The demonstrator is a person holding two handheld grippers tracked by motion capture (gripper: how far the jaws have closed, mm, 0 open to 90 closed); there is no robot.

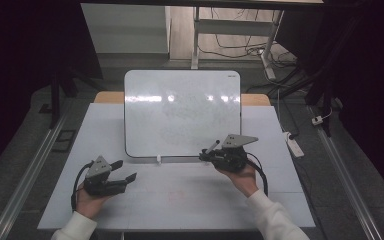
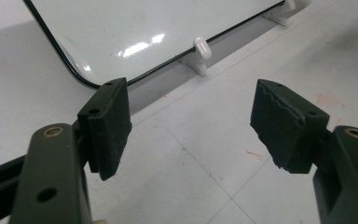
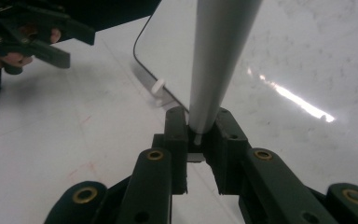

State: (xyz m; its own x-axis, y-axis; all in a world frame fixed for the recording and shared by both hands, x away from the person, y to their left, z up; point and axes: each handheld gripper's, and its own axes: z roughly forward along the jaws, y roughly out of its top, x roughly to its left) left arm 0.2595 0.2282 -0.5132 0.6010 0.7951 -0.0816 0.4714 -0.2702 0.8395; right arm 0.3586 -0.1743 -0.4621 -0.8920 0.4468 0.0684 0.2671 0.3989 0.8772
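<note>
Marker is sitting clamped in the right tongs at the whiteboard's lower edge; writing is seemingly not begun, though faint marks are hard to judge. Left tongs are gaping idle over the tabletop.

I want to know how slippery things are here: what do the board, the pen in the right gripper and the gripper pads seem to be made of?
The board looks like glossy coated whiteboard: it shows bright glare streaks and a thin dark rim. The pen seems to be smooth grey plastic or metal with a satin sheen; I cannot tell which. The pads look like matte black rubber or foam, rough and worn at the edges.
</note>
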